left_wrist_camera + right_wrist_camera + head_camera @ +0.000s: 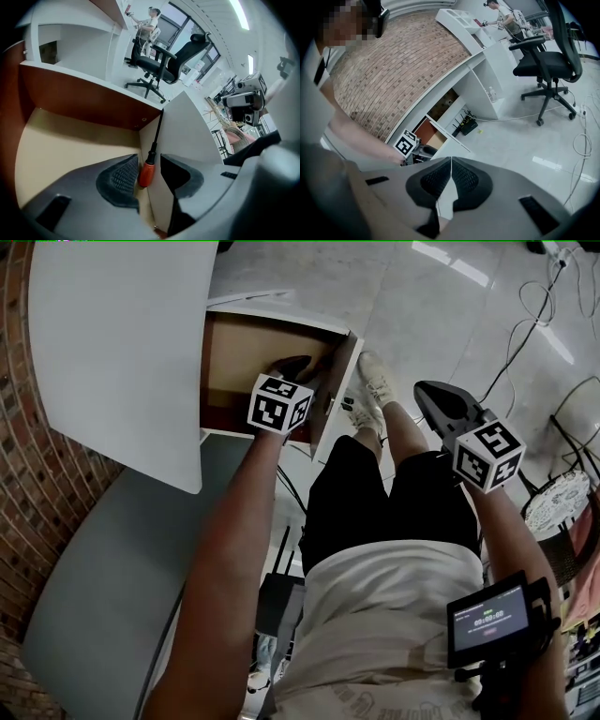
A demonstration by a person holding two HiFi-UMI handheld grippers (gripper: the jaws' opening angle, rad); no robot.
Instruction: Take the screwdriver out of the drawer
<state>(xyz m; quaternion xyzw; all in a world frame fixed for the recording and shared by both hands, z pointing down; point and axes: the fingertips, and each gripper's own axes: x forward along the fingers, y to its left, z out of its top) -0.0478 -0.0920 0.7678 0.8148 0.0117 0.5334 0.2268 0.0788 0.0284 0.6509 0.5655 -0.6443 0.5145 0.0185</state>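
At lower centre of the left gripper view, in the far right corner of the drawer [70,136]: the screwdriver [146,174], orange handle between the half-open jaws of the left gripper [149,161], not yet pinched. Centre both pads [119,180] on the handle, squeeze firmly, lift straight out. Right gripper [451,160] jaws together, empty.

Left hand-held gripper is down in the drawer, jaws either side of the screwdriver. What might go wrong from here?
1. The screwdriver leans upright in the corner of the drawer. Its orange handle sits off-centre, close to one jaw of the open left hand-held gripper, so closing could tip it or push it out.
2. Only the handle's lower end lies between the tips, so a shallow grip may slip on lifting.
3. The white side wall is right behind the other jaw, which may catch on it.
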